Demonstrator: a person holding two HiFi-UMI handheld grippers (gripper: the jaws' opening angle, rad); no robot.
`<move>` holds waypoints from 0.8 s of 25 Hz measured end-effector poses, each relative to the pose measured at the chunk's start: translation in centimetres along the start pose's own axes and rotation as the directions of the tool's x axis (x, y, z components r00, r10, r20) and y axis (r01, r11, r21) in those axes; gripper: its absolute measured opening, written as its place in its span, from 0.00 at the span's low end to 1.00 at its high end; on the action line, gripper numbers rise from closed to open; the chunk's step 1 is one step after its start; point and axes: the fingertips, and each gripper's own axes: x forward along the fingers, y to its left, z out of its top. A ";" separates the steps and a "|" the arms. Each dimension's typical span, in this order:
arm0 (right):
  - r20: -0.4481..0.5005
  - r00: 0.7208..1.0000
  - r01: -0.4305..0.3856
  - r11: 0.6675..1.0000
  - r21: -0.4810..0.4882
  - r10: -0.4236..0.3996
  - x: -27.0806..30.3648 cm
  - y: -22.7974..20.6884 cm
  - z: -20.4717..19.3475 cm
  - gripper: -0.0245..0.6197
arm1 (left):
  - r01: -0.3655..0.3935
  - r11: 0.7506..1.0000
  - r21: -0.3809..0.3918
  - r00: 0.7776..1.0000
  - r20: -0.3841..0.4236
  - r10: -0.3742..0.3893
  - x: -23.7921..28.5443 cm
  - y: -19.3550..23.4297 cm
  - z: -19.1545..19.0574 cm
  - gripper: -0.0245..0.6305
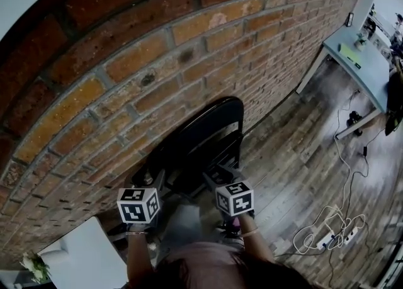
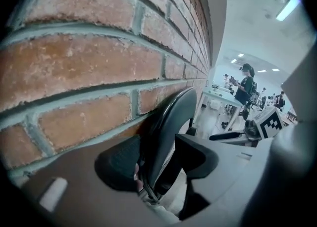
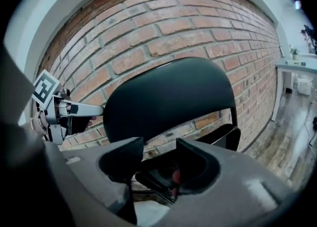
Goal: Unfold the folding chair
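**Against the brick wall [image 1: 126, 61], jaws wide, folding chair [image 1: 208, 127] not yet opened**

Low in the centre of the head view, the left gripper [image 1: 151, 179] and right gripper [image 1: 217, 175] reach side by side toward the folded chair.

In the left gripper view, its fingers [image 2: 119, 164] stand wide apart. The chair's thin side edge rises through the gap, and neither pad appears to press on it.

In the right gripper view, those fingers [image 3: 121, 159] are apart too, though less widely. A dark bar of the frame below the backrest [image 3: 168, 97] shows between them, ungripped as far as I can judge. Neither gripper holds anything.

The chair stands flat and upright just against the brick wall, filling the middle of the frame.

To do this step well, I would close one gripper firmly on the backrest's side rail to steady the chair and tip it off the brick wall. The other should then take the seat's front edge and swing it down, with the pads kept clear of the hinge.

Farther off, at the upper right, a pale table [image 1: 362, 61] stands on the wood floor [image 1: 296, 174].
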 end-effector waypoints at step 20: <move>-0.179 0.983 0.017 0.950 0.312 0.041 7.5 -4.2 -6.8 0.46 | 0.098 0.990 0.103 0.987 -0.140 -0.083 3.3 0.1 -1.8 0.41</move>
